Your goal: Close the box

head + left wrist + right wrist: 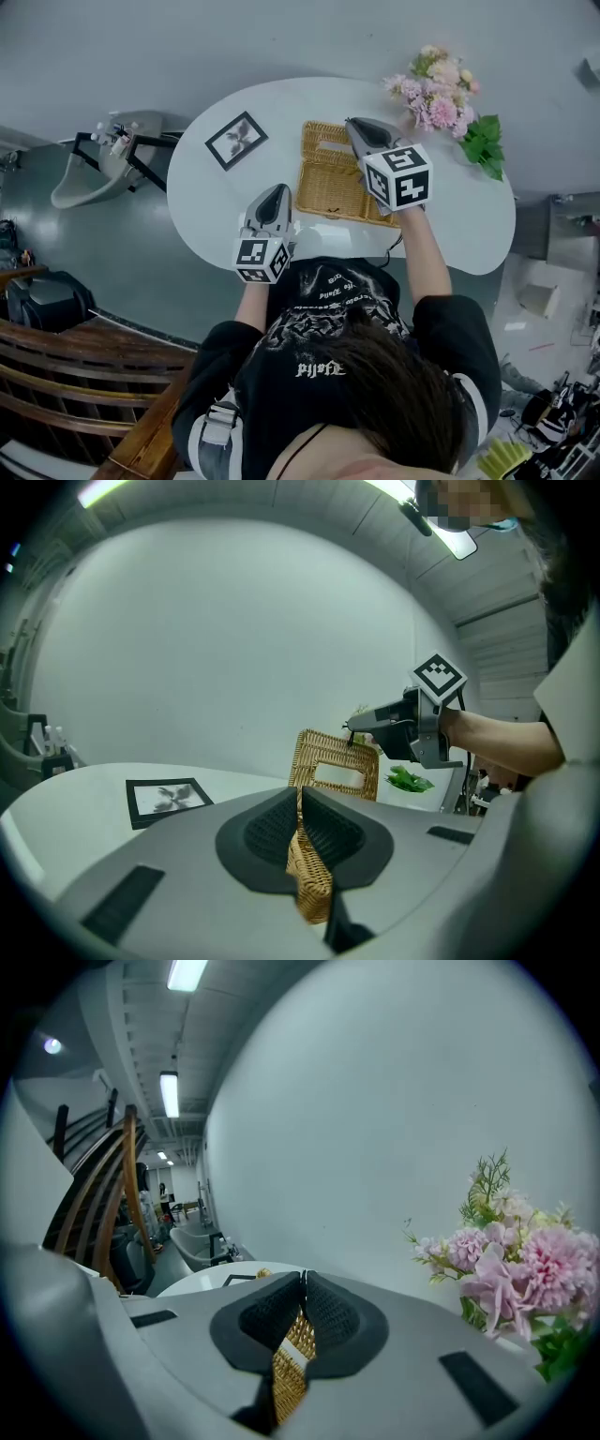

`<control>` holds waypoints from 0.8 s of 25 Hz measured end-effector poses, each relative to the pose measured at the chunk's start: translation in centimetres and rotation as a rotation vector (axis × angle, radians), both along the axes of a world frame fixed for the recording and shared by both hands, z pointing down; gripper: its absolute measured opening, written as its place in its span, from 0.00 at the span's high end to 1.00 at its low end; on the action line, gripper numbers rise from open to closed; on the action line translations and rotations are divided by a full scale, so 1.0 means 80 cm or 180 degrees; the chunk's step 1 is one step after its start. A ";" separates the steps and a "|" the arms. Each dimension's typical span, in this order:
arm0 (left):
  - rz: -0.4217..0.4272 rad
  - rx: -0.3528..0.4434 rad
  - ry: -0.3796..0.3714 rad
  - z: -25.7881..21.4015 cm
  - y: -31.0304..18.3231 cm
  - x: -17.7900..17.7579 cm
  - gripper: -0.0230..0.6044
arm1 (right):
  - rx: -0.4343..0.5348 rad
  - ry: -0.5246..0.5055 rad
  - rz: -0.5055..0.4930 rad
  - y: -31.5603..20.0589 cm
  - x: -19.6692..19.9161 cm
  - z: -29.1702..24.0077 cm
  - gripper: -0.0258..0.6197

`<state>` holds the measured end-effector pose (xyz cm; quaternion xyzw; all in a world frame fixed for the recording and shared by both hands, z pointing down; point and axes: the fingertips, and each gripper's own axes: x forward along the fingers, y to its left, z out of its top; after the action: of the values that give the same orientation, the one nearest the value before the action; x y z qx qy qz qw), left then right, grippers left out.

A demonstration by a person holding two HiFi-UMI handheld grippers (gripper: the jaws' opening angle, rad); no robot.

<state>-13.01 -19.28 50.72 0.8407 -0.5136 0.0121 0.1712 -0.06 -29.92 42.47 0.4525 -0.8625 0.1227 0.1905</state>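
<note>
A black-framed picture (pixel 236 140) lies flat on the left part of the white oval tabletop (pixel 469 230). A bunch of pink flowers (pixel 436 89) with green leaves (pixel 484 142) sits at the tabletop's far right edge, well apart from the picture. On the grey floor (pixel 112 262) off the tabletop's left end stands a pale seat (pixel 89 173) on a black frame, and curved wooden slats (pixel 66 370) fill the lower left.

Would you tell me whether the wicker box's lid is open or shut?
Open: the lid stands raised above the wicker box, its top edge pinched in the right tongs; the left tongs clamp the box's wall.
</note>
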 end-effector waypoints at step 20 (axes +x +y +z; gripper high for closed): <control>0.0289 -0.0028 0.0004 0.004 -0.001 -0.012 0.91 | -0.0034 0.0087 -0.0192 0.080 -0.019 -0.002 0.89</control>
<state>-14.00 -19.36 51.08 0.8624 -0.4747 0.0217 0.1746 -1.62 -23.54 42.31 0.4269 -0.8724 0.1153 0.2083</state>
